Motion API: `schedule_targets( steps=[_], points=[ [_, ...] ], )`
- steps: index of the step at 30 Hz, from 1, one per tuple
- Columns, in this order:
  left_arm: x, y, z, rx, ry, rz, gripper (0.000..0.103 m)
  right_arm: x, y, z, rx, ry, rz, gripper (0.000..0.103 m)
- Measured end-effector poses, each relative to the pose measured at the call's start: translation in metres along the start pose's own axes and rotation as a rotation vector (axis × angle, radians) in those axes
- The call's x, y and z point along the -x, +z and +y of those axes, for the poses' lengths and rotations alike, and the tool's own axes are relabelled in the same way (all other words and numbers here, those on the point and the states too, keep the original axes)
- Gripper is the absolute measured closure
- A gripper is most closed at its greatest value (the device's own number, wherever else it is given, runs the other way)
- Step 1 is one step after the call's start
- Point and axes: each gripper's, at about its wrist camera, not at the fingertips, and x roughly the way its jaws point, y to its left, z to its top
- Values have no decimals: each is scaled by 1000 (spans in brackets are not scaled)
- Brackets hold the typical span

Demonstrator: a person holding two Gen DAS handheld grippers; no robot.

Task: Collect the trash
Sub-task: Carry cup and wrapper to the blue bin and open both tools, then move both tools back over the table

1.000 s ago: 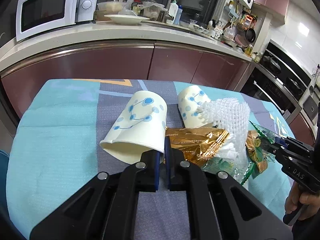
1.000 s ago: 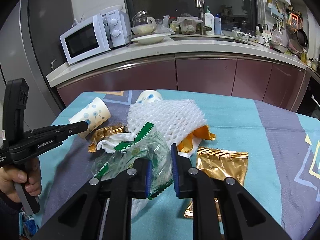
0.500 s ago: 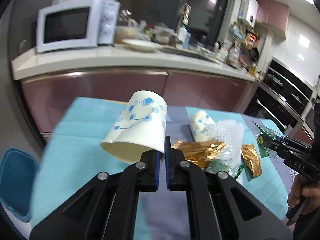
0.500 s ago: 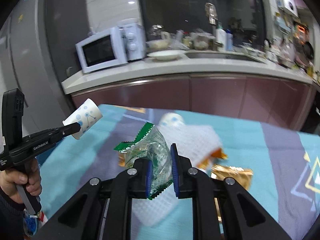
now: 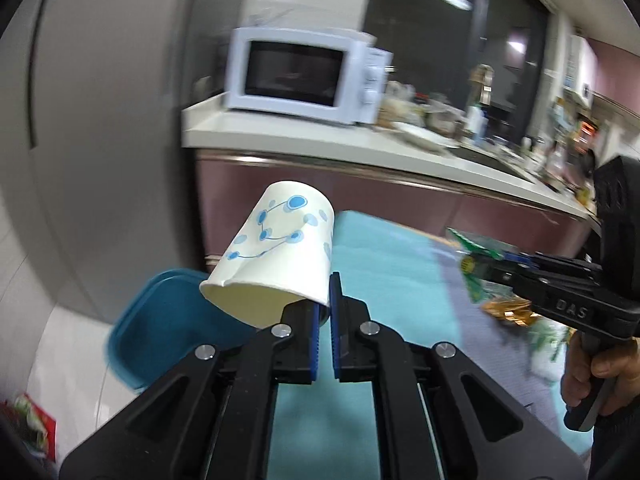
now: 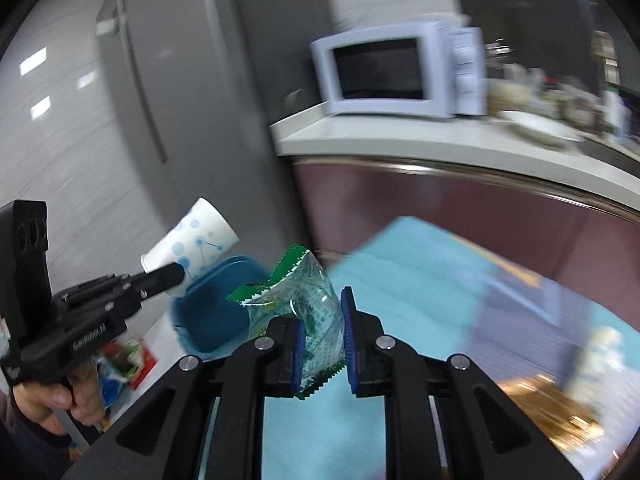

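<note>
Left wrist view: the left gripper (image 5: 325,316) pinches the rim wall of a paper cup (image 5: 280,256), jaws nearly together; the cup lies tilted, mouth toward the camera, base up and away, above a blue bin (image 5: 160,320). The right gripper (image 6: 322,336) clamps a clear green wrapper (image 6: 296,296), standing upright.

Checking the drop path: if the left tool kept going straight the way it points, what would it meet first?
Probably the blue bin on the floor. The left tool, shut on the paper cup, points down past the table edge toward it. Depth is uncertain.
</note>
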Motion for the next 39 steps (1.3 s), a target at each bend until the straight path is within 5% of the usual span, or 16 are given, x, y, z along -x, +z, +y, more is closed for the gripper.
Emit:
schedule_targets(
  steps=[12, 14, 16, 20, 21, 25, 27, 29, 31, 39],
  points=[
    [-51, -36, 126, 158, 80, 152, 99, -166, 40, 104, 98, 117, 299, 87],
    [-62, -42, 138, 173, 95, 174, 98, -191, 40, 109, 100, 99, 343, 81],
    [-70, -48, 154, 200, 101, 190, 96, -211, 39, 109, 68, 115, 387, 58],
    [-71, -56, 173, 248, 128, 184, 64, -222, 37, 106, 40, 108, 412, 48],
    [-69, -56, 172, 250, 136, 179, 63, -222, 35, 104, 36, 103, 412, 45],
    [-47, -57, 166, 217, 148, 149, 45, -205, 37, 92, 22, 82, 359, 41],
    [-35, -50, 153, 193, 167, 111, 19, -181, 39, 78, 12, 77, 307, 34],
    [-20, -40, 132, 170, 170, 53, 6, -150, 39, 65, 11, 66, 239, 21],
    [-7, -33, 112, 142, 151, 15, 6, -101, 34, 47, 13, 13, 132, 7],
    [21, -14, -31, -52, -29, -61, 5, 69, -19, -21, -11, -214, -129, 7]
  ],
)
